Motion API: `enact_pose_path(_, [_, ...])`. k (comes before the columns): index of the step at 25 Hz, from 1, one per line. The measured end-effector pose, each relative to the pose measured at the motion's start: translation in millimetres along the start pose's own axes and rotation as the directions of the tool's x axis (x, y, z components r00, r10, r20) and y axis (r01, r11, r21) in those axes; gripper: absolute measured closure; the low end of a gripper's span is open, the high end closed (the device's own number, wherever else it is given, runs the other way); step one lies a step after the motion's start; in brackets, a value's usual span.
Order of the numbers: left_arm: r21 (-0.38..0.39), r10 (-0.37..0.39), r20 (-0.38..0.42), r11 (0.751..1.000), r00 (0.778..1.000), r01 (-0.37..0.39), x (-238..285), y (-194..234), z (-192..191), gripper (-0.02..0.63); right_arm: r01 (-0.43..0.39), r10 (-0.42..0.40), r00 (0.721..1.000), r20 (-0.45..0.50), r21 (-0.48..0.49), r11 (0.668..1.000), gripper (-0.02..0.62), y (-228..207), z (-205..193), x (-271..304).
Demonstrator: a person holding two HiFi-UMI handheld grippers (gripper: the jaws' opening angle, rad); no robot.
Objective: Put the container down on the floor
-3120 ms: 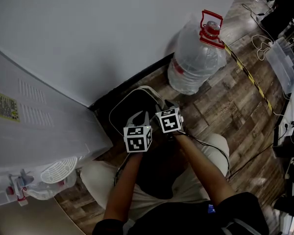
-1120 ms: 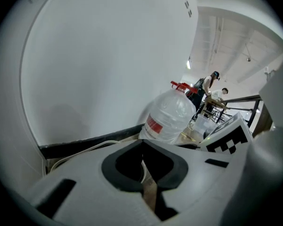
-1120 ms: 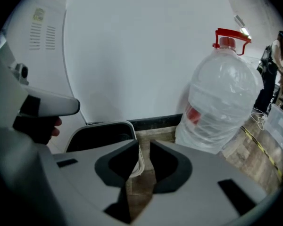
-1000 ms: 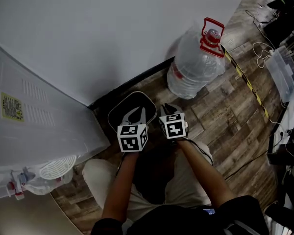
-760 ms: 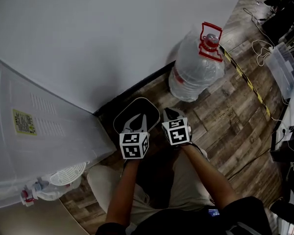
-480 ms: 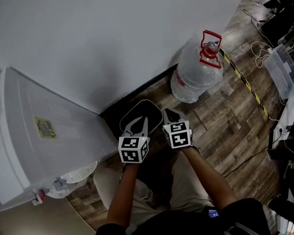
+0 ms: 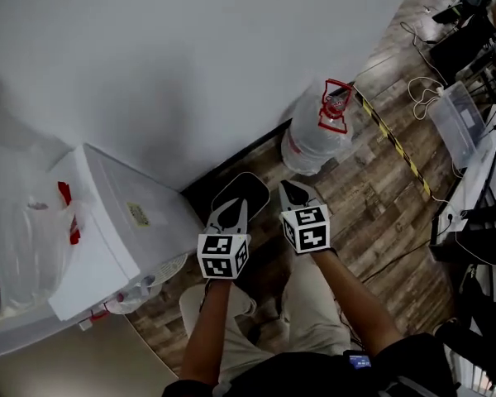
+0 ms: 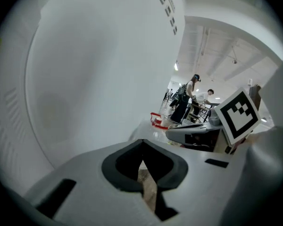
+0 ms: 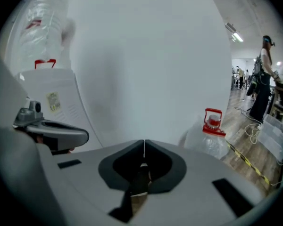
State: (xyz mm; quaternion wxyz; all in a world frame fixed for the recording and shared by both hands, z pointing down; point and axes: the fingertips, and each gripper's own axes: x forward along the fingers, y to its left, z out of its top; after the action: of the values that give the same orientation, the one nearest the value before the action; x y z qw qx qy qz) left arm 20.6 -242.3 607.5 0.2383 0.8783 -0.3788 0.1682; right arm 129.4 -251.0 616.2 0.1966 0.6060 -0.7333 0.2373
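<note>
Both grippers up and away from the floor. Against the earlier head views, where they sat low at the container's rim, they now hang well above it and the whole view has lifted, so the top of the white water dispenser (image 7: 120,242) shows. Left hand-held gripper (image 7: 237,206): jaws together at the tips, nothing between them. Right hand-held gripper (image 7: 288,188): jaws likewise closed and empty. Container (image 7: 250,190), a dark oval tub with a pale rim, stands on the wood-pattern floor (image 7: 372,188) against the baseboard, between the dispenser and the big clear water jug (image 7: 312,139). Neither gripper touches it. Judgement: the put-down looks finished, the release is made and the person is rising clear. Writing: a small yellow label (image 7: 137,214) on the dispenser's side, print too small to read. A red band on the jug's body, no legible text. The cubes on the grippers carry only black-and-white square markers. Yellow-and-black tape (image 7: 401,149) runs across the floor, with no wording.
</note>
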Motion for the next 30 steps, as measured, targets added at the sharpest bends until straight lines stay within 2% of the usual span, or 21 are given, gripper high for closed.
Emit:
enact_pose_path(4, [-0.014,-0.041,0.013,0.999,0.999,0.042,-38,-31,59,0.589,0.004,-0.004,1.0,0.029,0.0,1.0,0.565,7,62,-47])
enact_pose_path(8, [-0.003,-0.038,0.048,0.999,0.998,0.038,-79,-49,120,0.589,-0.013,0.013,0.999,0.052,0.001,1.0,0.565,21,120,-93])
enact_pose_path(16, [0.033,-0.027,0.112,0.999,0.993,0.024,-137,-106,233,0.589,-0.046,0.042,0.993,0.113,0.028,0.999,0.565,20,224,-192])
enact_pose_path(20, [0.051,-0.034,0.124,0.998,0.992,0.028,-156,-132,269,0.589,-0.051,0.048,0.987,0.154,0.02,0.998,0.565,18,267,-229])
enact_pose_path(23, [0.099,-0.048,0.138,0.994,0.989,0.034,-168,-151,295,0.589,-0.058,0.053,0.98,0.191,0.018,0.998,0.565,16,295,-253])
enact_pose_path(26, [0.143,-0.076,0.158,0.988,0.984,0.053,-179,-170,317,0.589,-0.06,0.055,0.97,0.235,0.013,0.998,0.565,12,317,-274])
enact_pose_path(30, [0.163,-0.093,0.205,0.985,0.974,0.059,-192,-190,339,0.591,-0.075,0.074,0.957,0.282,-0.008,0.997,0.565,7,336,-297])
